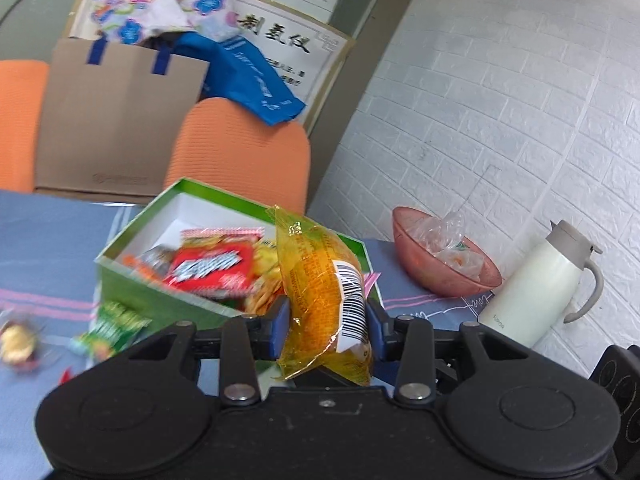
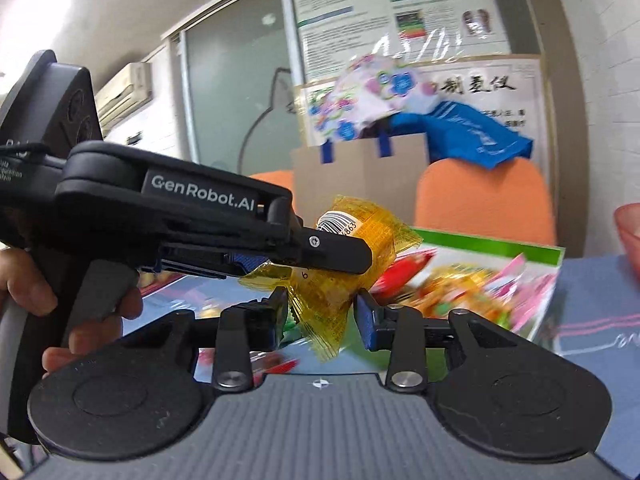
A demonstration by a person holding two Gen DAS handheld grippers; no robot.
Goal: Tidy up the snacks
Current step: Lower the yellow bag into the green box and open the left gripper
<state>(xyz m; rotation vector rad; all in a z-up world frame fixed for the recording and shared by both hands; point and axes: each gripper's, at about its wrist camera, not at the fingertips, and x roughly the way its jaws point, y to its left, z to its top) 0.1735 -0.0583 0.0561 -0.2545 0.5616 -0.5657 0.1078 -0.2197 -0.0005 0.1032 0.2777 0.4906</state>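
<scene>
A yellow see-through snack packet (image 1: 316,272) with a white barcode label is pinched upright between the blue pads of my left gripper (image 1: 326,320). Behind it stands a green box (image 1: 120,276) with a white inside, holding a red packet (image 1: 212,270) and other snacks. In the right wrist view the left gripper (image 2: 352,256) comes in from the left, held by a hand (image 2: 92,332), with the packet (image 2: 372,236) in it. The packet's lower end hangs between the fingers of my right gripper (image 2: 322,312), whose pads touch it on both sides. The green box (image 2: 500,246) lies just beyond.
A green packet (image 1: 112,326) and a small wrapped sweet (image 1: 16,344) lie on the blue tablecloth (image 1: 40,240) left of the box. A pink bowl (image 1: 440,272) with wrappers and a white jug (image 1: 536,284) stand at the right by the wall. Orange chairs (image 1: 240,152) and a cardboard box (image 1: 112,120) are behind.
</scene>
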